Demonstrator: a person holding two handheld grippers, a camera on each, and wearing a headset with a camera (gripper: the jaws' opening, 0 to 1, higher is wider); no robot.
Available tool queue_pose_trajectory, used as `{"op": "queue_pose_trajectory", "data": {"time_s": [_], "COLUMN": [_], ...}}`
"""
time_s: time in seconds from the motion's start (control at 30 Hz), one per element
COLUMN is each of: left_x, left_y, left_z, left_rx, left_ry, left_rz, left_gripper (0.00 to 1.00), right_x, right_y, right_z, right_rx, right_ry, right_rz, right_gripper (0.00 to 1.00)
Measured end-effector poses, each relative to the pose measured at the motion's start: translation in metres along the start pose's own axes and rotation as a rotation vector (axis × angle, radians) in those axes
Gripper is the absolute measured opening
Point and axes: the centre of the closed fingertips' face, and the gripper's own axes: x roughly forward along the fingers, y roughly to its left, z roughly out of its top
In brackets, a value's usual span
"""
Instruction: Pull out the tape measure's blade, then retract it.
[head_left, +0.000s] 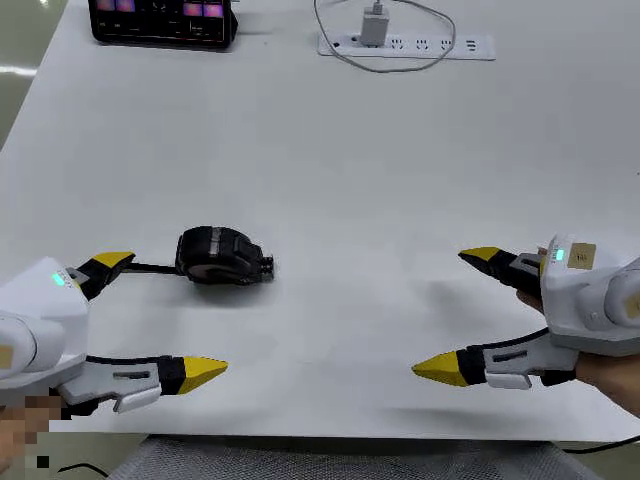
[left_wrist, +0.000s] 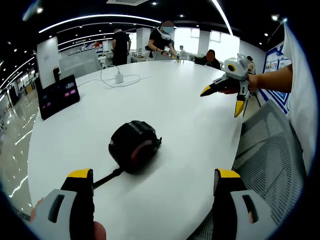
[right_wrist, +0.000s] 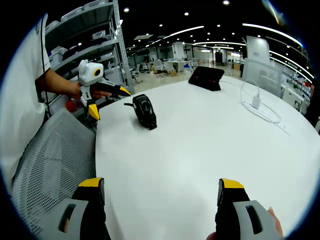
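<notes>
A black tape measure (head_left: 220, 257) lies on the white table (head_left: 360, 180), left of centre, with a black strap trailing to its left. Its blade is inside the case. My left gripper (head_left: 165, 315) is open at the near left, its yellow-tipped fingers spread just short of the tape measure (left_wrist: 134, 145). My right gripper (head_left: 458, 312) is open at the near right, well away from the tape measure (right_wrist: 144, 110), with nothing between its fingers. Each gripper appears in the other's view: the right gripper (left_wrist: 224, 97) and the left gripper (right_wrist: 106, 100).
A white power strip (head_left: 405, 44) with a plugged-in charger and looped cable lies at the far edge. A black tablet with a lit screen (head_left: 165, 20) stands at the far left. A grey mesh chair (right_wrist: 50, 165) sits against the near table edge. People stand in the background.
</notes>
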Motion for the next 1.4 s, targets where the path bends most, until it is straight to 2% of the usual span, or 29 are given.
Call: {"op": "queue_pose_trajectory", "data": {"time_s": [0.2, 0.73, 0.93, 0.97, 1.03, 1.07, 1.1, 1.4], "left_x": [-0.003, -0.011, -0.011, -0.012, -0.011, -0.011, -0.011, -0.011], "left_y": [0.0, 0.002, -0.003, -0.006, -0.003, -0.007, -0.003, -0.005], "left_z": [-0.004, -0.009, -0.01, -0.011, -0.01, -0.011, -0.01, -0.01], "left_rx": [0.001, 0.003, 0.043, 0.031, 0.028, 0.003, 0.02, 0.021], "left_ry": [0.015, 0.01, 0.019, 0.026, 0.027, 0.031, 0.024, 0.024], "left_rz": [-0.009, -0.03, -0.046, -0.062, -0.052, -0.076, -0.054, -0.064], "left_gripper": [0.99, 0.99, 0.97, 0.96, 0.97, 0.97, 0.99, 0.99], "right_x": [-0.003, -0.01, -0.014, -0.015, -0.016, -0.017, -0.017, -0.018], "right_y": [0.002, 0.003, 0.001, 0.0, -0.001, -0.001, -0.001, 0.0], "right_z": [0.0, -0.002, -0.006, -0.006, -0.007, -0.007, -0.008, -0.011], "right_rx": [0.007, 0.025, 0.028, 0.029, 0.03, 0.031, 0.032, 0.035], "right_ry": [-0.009, -0.012, -0.005, -0.005, -0.004, -0.004, -0.002, 0.002], "right_rz": [-0.006, -0.016, -0.02, -0.021, -0.023, -0.023, -0.022, -0.021], "right_gripper": [0.95, 0.98, 0.98, 0.98, 0.98, 0.98, 0.98, 0.98]}}
